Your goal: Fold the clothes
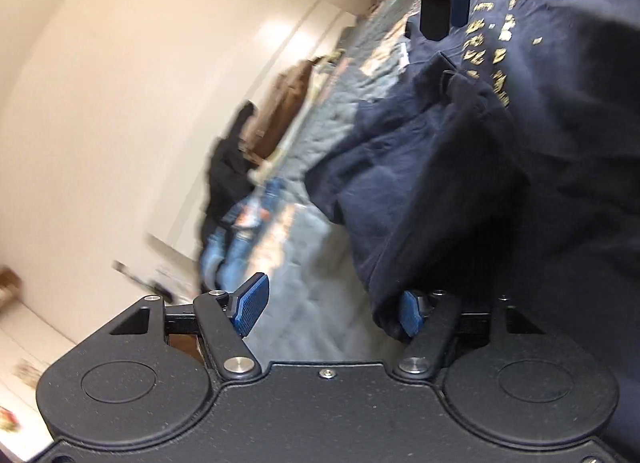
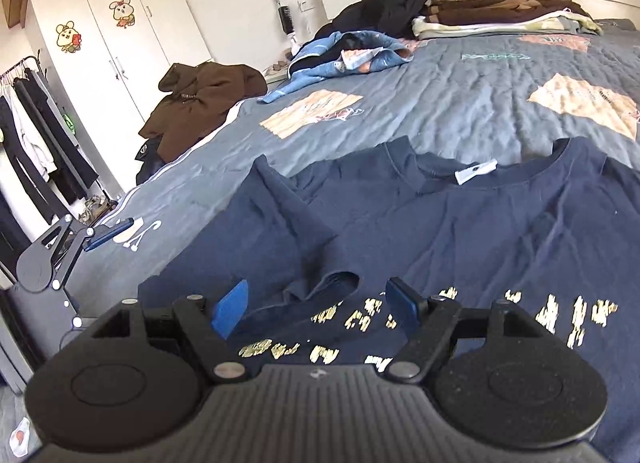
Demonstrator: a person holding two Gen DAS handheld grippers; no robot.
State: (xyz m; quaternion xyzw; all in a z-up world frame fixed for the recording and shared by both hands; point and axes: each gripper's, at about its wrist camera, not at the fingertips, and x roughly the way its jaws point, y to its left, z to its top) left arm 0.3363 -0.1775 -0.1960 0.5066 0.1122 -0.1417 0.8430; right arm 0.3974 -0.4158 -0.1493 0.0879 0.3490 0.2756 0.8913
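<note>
Blue-padded left tongs stand agape at the navy T-shirt, a sleeve fold draped against one pad, nothing clamped (this view is smeared). We judge a close here may pinch one layer only, or miss. From the right wrist, our right tongs hover open, empty, over the shirt's gold lettering; the shirt lies spread on the bed. A careless lift could drag its flattened body askew.
</note>
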